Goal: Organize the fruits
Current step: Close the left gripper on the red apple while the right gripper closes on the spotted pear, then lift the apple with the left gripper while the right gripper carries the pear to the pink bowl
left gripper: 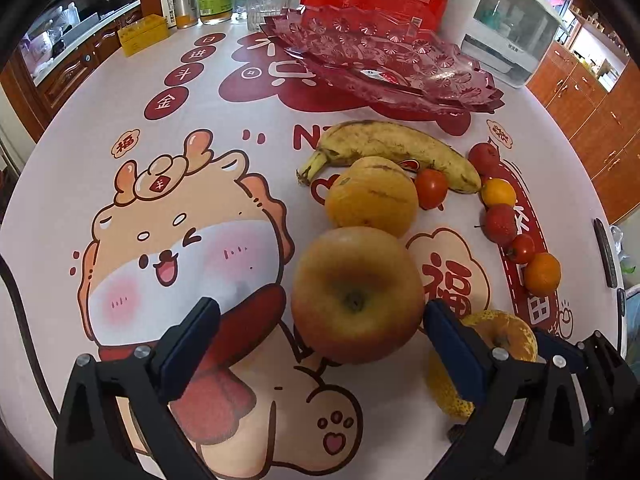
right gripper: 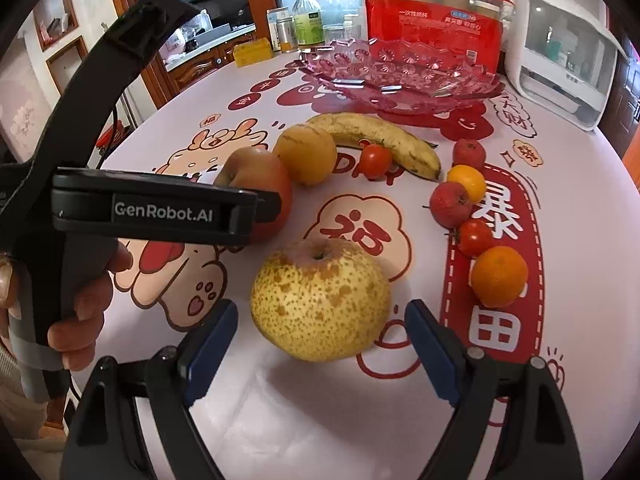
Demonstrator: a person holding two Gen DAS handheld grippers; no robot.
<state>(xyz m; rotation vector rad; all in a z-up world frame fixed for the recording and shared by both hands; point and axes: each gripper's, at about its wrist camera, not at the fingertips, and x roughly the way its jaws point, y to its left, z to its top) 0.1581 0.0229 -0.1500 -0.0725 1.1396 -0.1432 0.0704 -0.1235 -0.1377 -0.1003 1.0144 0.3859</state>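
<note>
Pear [right gripper: 320, 300] nearest; fruits lie on tablecloth [right gripper: 300, 400] before pink dish [right gripper: 400, 76].

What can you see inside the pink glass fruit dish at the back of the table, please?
The pink glass dish holds no fruit in either view; only its patterned glass shows. Behind it stands a red package, its lower part hidden by the dish.

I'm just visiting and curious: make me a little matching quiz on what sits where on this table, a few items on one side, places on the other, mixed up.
Things:
1. apple
2. speckled pear
3. banana
4. pink dish

Places:
A. empty, at the far side of the table
B. between the open left tongs
C. nearest the dish, behind the round fruit
D. between the open right tongs

Pairs: 1-B, 2-D, 3-C, 4-A
</note>
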